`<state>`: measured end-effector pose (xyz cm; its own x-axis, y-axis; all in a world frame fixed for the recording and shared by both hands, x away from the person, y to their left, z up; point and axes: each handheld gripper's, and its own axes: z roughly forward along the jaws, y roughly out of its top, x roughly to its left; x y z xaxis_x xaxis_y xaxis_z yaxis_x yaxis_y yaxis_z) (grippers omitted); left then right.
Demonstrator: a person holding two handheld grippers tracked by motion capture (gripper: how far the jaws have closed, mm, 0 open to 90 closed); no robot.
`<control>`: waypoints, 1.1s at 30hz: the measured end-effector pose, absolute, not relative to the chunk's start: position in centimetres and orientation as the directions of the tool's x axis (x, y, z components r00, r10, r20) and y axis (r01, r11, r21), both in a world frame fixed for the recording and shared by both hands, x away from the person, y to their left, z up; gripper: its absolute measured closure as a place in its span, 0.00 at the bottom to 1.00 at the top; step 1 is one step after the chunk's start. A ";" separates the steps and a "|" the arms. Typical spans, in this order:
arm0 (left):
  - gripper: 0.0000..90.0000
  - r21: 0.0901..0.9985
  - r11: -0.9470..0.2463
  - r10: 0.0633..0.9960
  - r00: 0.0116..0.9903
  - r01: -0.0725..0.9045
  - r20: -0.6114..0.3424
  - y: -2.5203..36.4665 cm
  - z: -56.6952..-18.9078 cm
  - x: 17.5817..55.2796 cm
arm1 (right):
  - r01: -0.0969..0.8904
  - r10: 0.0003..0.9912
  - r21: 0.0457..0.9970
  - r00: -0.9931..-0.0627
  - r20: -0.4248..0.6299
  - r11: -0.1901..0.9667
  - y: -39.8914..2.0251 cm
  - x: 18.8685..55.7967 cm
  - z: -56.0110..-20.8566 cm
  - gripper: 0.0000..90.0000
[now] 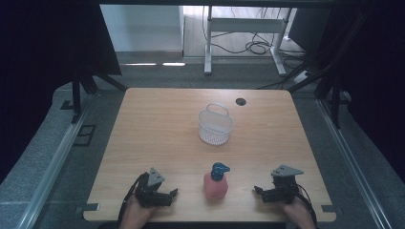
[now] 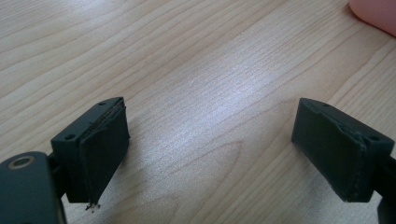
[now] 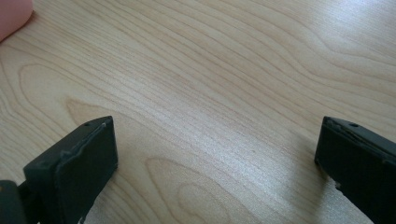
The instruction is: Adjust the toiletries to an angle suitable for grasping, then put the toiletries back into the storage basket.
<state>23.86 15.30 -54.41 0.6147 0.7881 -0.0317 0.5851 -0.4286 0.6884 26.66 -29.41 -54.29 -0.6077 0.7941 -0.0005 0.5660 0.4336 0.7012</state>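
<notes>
A pink bottle (image 1: 216, 186) with a blue pump top stands near the table's front edge, between the two grippers. Its pink edge shows at the top right of the left gripper view (image 2: 376, 14) and the top left of the right gripper view (image 3: 13, 16). My left gripper (image 1: 173, 194) rests low at the front left, open, with bare wood between its jaws (image 2: 212, 149). At the front right my right gripper (image 1: 258, 192) is likewise open over bare wood (image 3: 217, 158). A white mesh basket (image 1: 216, 125) with a handle stands empty at mid-table.
The wooden table (image 1: 157, 133) has a dark cable hole (image 1: 240, 101) at its far edge. Dark frame legs and curtains flank both sides. A white desk frame and cables stand on the floor beyond.
</notes>
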 end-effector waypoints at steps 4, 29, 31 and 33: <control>0.12 0.689 -0.421 0.796 0.605 0.591 -0.033 15.2 -54.4 23.7 | 0.566 0.794 0.701 -0.608 -0.001 0.434 -29.4 26.7 -54.3 0.00; 0.12 0.688 -0.404 0.812 0.583 0.604 -0.035 15.1 -54.4 23.8 | 0.565 0.791 0.701 -0.611 0.000 0.436 -29.4 26.6 -54.3 0.00; 0.12 0.684 -0.406 0.812 0.583 0.606 -0.035 15.1 -54.3 23.7 | 0.565 0.791 0.701 -0.611 0.000 0.436 -29.4 26.6 -54.3 0.00; 0.12 0.683 -0.407 0.812 0.583 0.606 -0.034 15.1 -54.3 23.7 | 0.565 0.791 0.701 -0.611 0.000 0.436 -29.4 26.6 -54.3 0.00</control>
